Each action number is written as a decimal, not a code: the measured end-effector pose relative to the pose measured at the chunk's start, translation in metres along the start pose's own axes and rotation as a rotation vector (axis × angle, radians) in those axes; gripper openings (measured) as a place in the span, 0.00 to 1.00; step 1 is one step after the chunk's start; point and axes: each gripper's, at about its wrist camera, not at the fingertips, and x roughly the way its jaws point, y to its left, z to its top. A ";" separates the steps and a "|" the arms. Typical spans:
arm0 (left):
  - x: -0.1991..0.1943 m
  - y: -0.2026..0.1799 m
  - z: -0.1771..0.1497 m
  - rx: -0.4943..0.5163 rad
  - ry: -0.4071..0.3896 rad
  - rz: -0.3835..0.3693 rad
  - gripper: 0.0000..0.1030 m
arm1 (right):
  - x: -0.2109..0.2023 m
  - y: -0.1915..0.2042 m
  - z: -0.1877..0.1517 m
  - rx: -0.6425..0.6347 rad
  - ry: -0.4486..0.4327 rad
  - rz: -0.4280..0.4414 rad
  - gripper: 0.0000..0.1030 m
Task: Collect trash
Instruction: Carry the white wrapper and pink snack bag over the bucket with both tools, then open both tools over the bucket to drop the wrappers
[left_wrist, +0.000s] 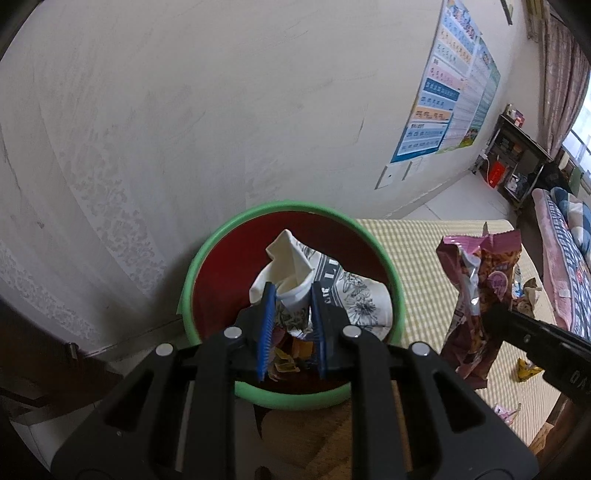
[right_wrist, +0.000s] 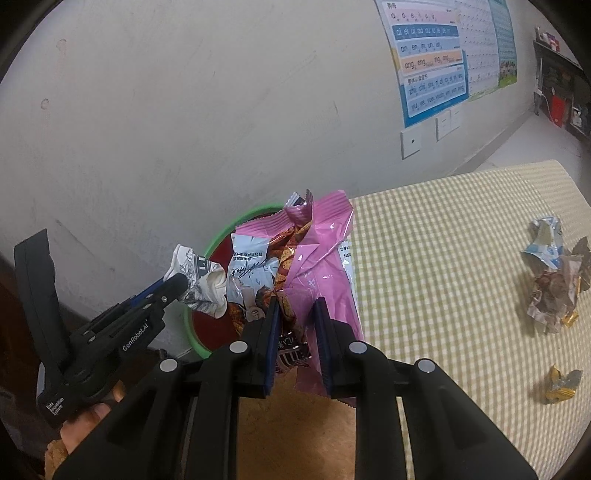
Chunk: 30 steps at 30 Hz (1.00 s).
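Note:
A red bin with a green rim (left_wrist: 207, 254) (right_wrist: 221, 236) stands by the wall beside the table. My left gripper (left_wrist: 291, 291) (right_wrist: 181, 286) is shut on a crumpled white printed wrapper (left_wrist: 295, 266) (right_wrist: 205, 284) and holds it over the bin's mouth. Several small wrappers (left_wrist: 288, 363) lie at the bin's bottom. My right gripper (right_wrist: 297, 306) (left_wrist: 498, 314) is shut on a pink snack bag (right_wrist: 317, 251) (left_wrist: 476, 280), holding it upright at the table's edge next to the bin.
A yellow-checked tablecloth (right_wrist: 443, 258) (left_wrist: 417, 258) covers the table. On its right lie a crumpled blue-and-white wrapper pile (right_wrist: 554, 273) and a gold wrapper (right_wrist: 559, 384). A pale wall with posters (right_wrist: 432, 66) runs behind. A hand (right_wrist: 88, 417) grips the left tool.

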 end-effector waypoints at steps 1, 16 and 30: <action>0.002 0.002 0.000 -0.004 0.006 0.001 0.18 | 0.003 0.001 0.001 0.000 0.004 0.001 0.18; 0.033 0.017 0.001 -0.037 0.064 -0.005 0.18 | 0.035 0.007 0.010 -0.008 0.059 0.000 0.18; 0.058 0.022 -0.004 -0.060 0.121 0.004 0.18 | 0.058 0.010 0.023 -0.022 0.073 0.008 0.18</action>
